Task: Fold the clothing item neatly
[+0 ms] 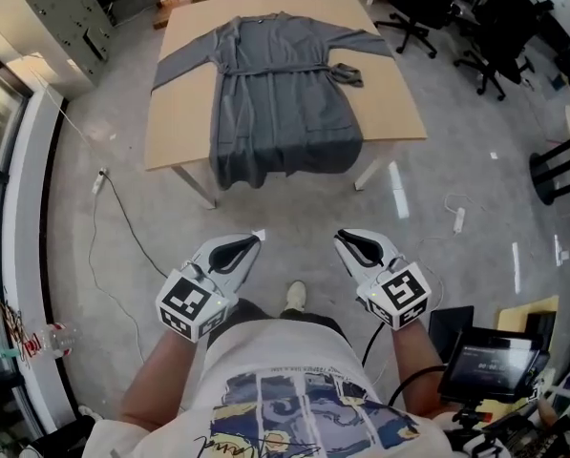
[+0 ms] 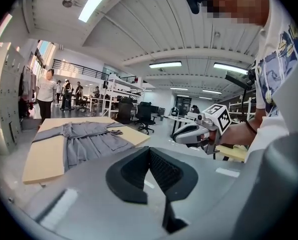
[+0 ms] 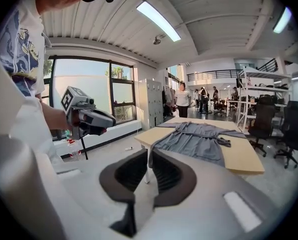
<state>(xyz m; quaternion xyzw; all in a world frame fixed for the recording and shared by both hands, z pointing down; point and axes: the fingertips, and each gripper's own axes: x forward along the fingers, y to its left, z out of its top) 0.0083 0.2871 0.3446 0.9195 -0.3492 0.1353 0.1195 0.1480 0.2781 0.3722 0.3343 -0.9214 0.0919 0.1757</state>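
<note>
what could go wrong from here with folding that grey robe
1. The grey robe has its hem hanging over the near edge of the table; a tug on that side might slide the whole garment off.
2. The belt end lies bunched beside the right sleeve and may get trapped in a fold, leaving a lump.
3. A white power strip and its cable lie on the floor near the table, a possible trip hazard on approach.
</note>
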